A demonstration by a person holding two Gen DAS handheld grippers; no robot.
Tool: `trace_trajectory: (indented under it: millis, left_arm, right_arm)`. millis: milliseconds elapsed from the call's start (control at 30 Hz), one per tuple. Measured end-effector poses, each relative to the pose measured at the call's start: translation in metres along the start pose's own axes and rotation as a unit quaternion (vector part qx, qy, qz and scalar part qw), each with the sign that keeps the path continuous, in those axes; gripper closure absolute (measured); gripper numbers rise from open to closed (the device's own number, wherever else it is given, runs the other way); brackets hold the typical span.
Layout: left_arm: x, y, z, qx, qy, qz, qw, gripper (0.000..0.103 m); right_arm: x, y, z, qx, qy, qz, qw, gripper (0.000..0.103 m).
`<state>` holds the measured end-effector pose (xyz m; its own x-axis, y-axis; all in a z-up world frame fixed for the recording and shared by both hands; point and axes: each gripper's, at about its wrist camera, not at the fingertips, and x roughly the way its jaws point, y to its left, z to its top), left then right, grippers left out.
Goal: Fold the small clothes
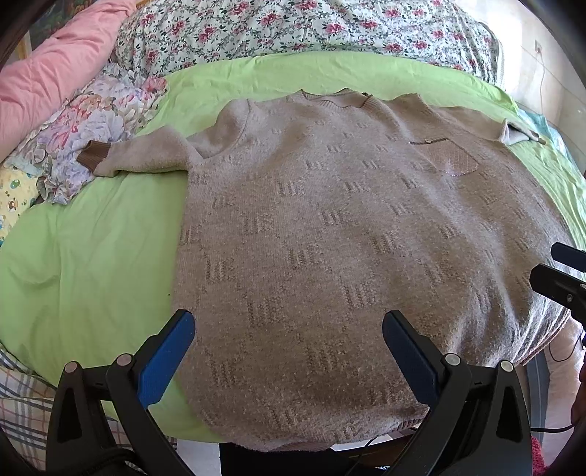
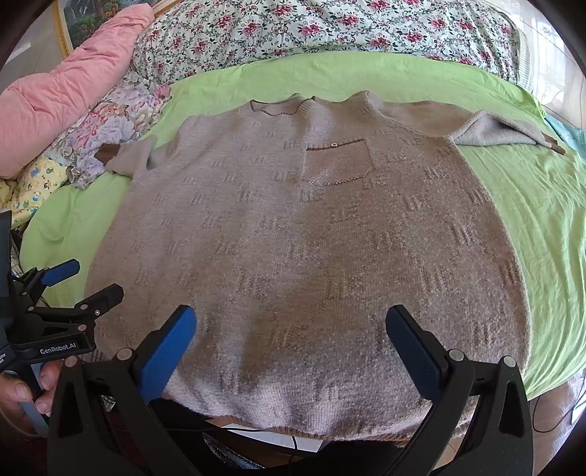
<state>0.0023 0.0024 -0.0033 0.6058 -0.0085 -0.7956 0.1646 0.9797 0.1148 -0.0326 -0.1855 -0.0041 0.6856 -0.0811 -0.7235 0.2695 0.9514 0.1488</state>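
A beige knitted sweater [image 1: 329, 227] [image 2: 293, 238] with brown cuffs and a chest pocket [image 2: 337, 161] lies flat, front up, on a green sheet, collar at the far side. Its left sleeve [image 1: 146, 157] stretches out to the left; the right sleeve [image 2: 505, 133] lies folded near the far right. My left gripper [image 1: 289, 337] hovers open above the hem's left part, nothing between its blue pads. My right gripper [image 2: 291, 335] hangs open over the hem's middle, also with nothing in it. Each gripper shows at the other view's edge [image 1: 560, 278] [image 2: 80, 282].
The green sheet [image 1: 91, 256] [image 2: 549, 219] covers the bed. A pink quilt [image 2: 66, 88], floral bedding [image 2: 329, 29] and crumpled floral cloth [image 1: 91, 128] sit at the back and left. Cables [image 2: 256, 434] hang below the bed's near edge. A person's hand [image 2: 22, 395] holds the left gripper.
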Motion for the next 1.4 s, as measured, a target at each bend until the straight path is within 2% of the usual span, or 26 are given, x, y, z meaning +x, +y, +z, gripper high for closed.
trace_trajectory:
  millis: [1033,1400]
  left_arm:
    - [0.004,-0.005,0.001,-0.006,-0.001,-0.004,1.0000,0.001]
    - [0.011,-0.010,0.010,-0.004,-0.012,-0.022,0.9997,0.001]
  right_arm:
    - [-0.002,-0.003,0.004,0.009,-0.001,0.007,1.000,0.000]
    - [0.003,-0.025,0.009,0.043,-0.003,0.017,0.999,0.000]
